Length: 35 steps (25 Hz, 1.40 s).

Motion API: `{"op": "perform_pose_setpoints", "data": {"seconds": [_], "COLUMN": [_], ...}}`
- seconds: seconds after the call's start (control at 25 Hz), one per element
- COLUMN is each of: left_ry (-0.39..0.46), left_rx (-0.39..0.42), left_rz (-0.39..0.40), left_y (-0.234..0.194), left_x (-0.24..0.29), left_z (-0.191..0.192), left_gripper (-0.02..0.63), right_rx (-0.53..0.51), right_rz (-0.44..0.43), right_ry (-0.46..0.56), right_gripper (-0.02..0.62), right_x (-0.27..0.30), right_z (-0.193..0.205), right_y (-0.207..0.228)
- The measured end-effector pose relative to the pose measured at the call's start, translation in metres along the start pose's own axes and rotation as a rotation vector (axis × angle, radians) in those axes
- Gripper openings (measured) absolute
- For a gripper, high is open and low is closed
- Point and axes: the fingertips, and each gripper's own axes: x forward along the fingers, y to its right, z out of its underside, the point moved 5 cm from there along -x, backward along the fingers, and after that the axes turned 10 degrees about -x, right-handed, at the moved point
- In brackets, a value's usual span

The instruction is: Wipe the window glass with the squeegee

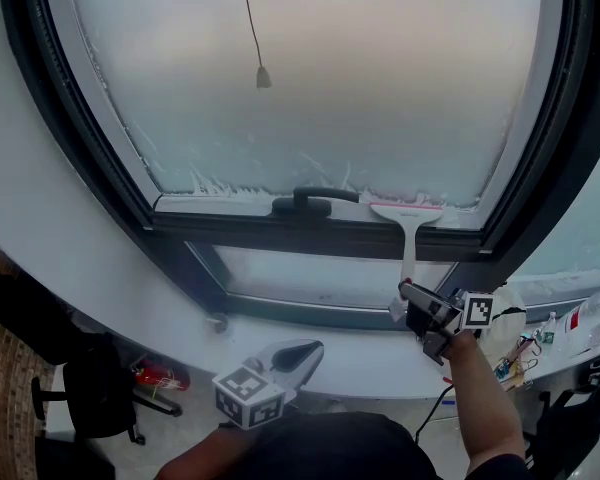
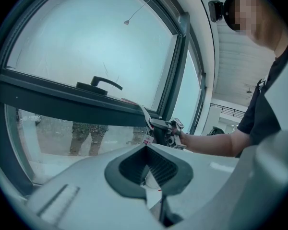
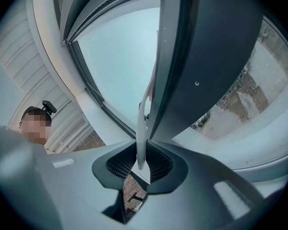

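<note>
A white squeegee (image 1: 408, 230) stands upright, its blade against the bottom edge of the large frosted pane (image 1: 320, 78), just right of the black window handle (image 1: 315, 200). My right gripper (image 1: 427, 320) is shut on the lower end of its handle; in the right gripper view the thin white handle (image 3: 140, 123) rises from between the closed pads of the right gripper (image 3: 139, 164). My left gripper (image 1: 285, 363) hangs low over the white sill, apart from the glass. In its own view the left gripper (image 2: 151, 169) is shut with nothing in it, and the squeegee (image 2: 145, 115) shows ahead.
A blind cord with a small weight (image 1: 263, 76) hangs before the upper glass. The dark frame bar (image 1: 280, 233) divides upper and lower panes. Bottles and cables (image 1: 565, 330) crowd the sill at right. A black chair (image 1: 80, 388) and a red object (image 1: 160, 375) sit below left.
</note>
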Motion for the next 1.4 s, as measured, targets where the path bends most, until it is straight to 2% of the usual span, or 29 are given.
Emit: {"op": "perform_pose_setpoints", "data": {"seconds": [0.4, 0.84, 1.12, 1.4], "left_ry": [0.002, -0.005, -0.035, 0.010], "left_rx": [-0.008, 0.011, 0.015, 0.031], "left_rz": [0.012, 0.066, 0.106, 0.100], "left_y": [-0.005, -0.030, -0.058, -0.102], "left_x": [-0.006, -0.035, -0.081, -0.142], "left_z": [0.003, 0.002, -0.017, -0.035], "left_gripper": [0.000, 0.000, 0.000, 0.000], "right_rx": [-0.044, -0.122, -0.216, -0.281], "right_rz": [0.017, 0.107, 0.215, 0.323], "right_ry": [0.018, 0.117, 0.226, 0.281], "right_gripper": [0.084, 0.086, 0.086, 0.087], "right_x": [0.001, 0.002, 0.030, 0.084], "right_z": [-0.003, -0.003, 0.014, 0.063], "right_y": [-0.008, -0.036, -0.097, -0.157]}}
